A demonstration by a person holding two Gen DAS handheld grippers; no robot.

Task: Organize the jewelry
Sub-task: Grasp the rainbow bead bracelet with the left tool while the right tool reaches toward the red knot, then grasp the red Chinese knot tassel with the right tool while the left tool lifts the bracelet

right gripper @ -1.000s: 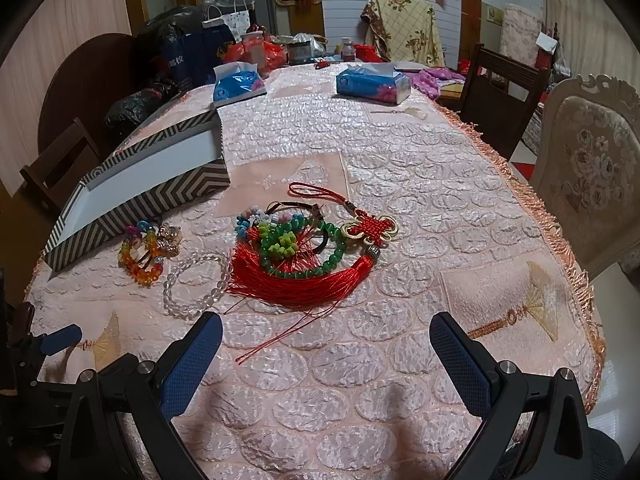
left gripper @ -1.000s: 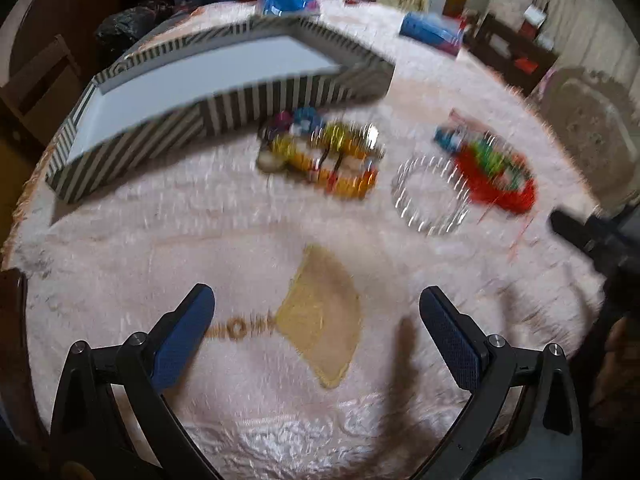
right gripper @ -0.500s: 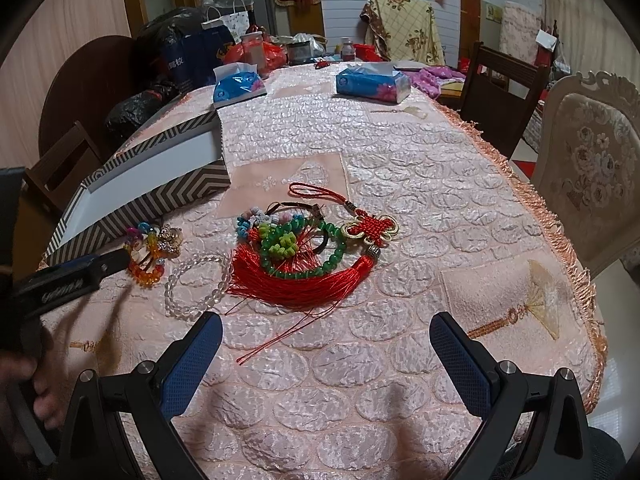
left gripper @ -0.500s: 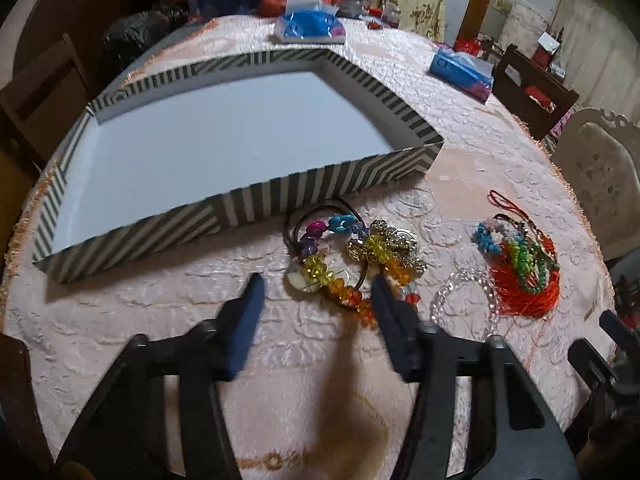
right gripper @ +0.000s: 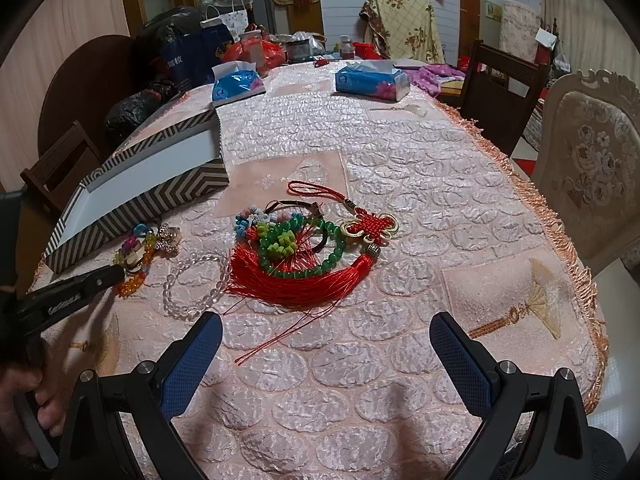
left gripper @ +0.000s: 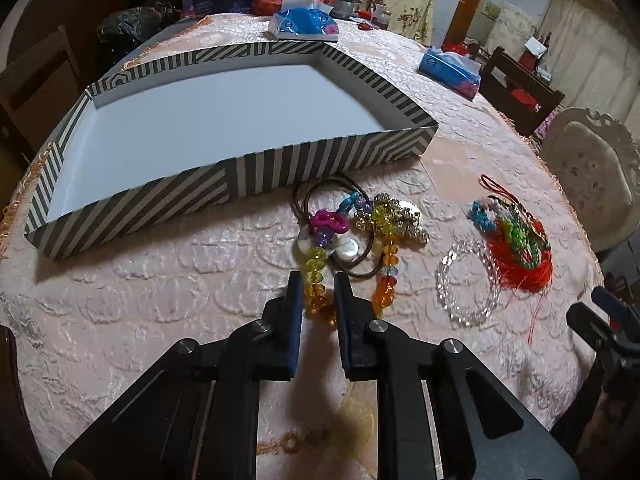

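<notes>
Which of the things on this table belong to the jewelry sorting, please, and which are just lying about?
Job:
striped box
colored bead strand, between the left gripper fingers
clear bracelet
red tassel
green beads

Lying about:
tissue packs
bags
chairs

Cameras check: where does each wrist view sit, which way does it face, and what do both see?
Left wrist: low over the tablecloth, facing the striped box; left gripper fingers nearly closed around the amber bead bracelet.
Right wrist: higher and farther back, facing the red tassel; right gripper wide open, the left gripper at its left edge.
Shared: box, amber bracelet, clear bead bracelet, tassel pile.
</notes>
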